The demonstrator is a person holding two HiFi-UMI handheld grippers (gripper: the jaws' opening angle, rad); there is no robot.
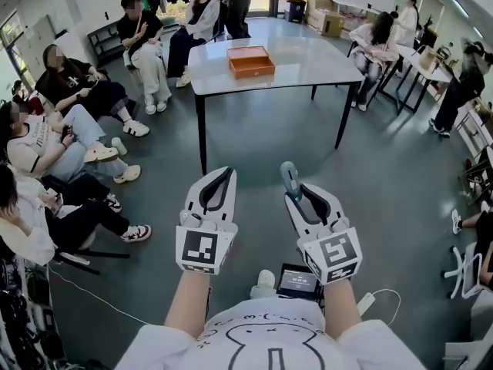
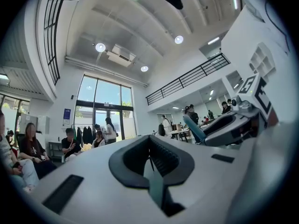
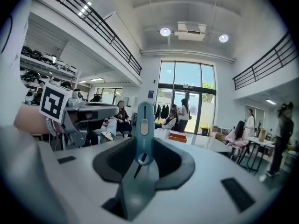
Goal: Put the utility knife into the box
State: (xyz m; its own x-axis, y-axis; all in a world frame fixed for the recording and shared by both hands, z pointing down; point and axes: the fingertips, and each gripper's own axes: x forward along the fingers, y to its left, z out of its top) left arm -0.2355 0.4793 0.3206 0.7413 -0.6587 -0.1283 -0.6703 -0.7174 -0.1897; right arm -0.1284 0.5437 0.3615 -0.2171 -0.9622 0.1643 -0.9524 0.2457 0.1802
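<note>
Right gripper (image 1: 302,193) is clamped on the utility knife (image 1: 290,177). The knife is blue-grey and sits upright between the two jaws, its top end sticking out past the jaw tips. In the right gripper view its slider button faces the camera and the dark pads press on its lower part from both sides.

Left gripper (image 1: 225,174) has its jaws together with nothing between them. The left gripper view shows the dark pads meeting along a thin slit. Both grippers are held side by side in front of the person's body, near each other but apart, pointing roughly level toward the table (image 1: 323,56).

The box (image 1: 250,62) is orange, open on top, and sits on the pale table top near the edge that faces the person. Nothing can be seen inside it from here. The table is well apart from the grippers, across a stretch of dark floor (image 1: 254,141). The knife is not in the box; it is in the right gripper, far from it.

People (image 1: 73,91) sit on chairs along the left side of the room, and more sit at other tables on the right. A small screen (image 1: 299,281) shows low down just behind the right gripper.
</note>
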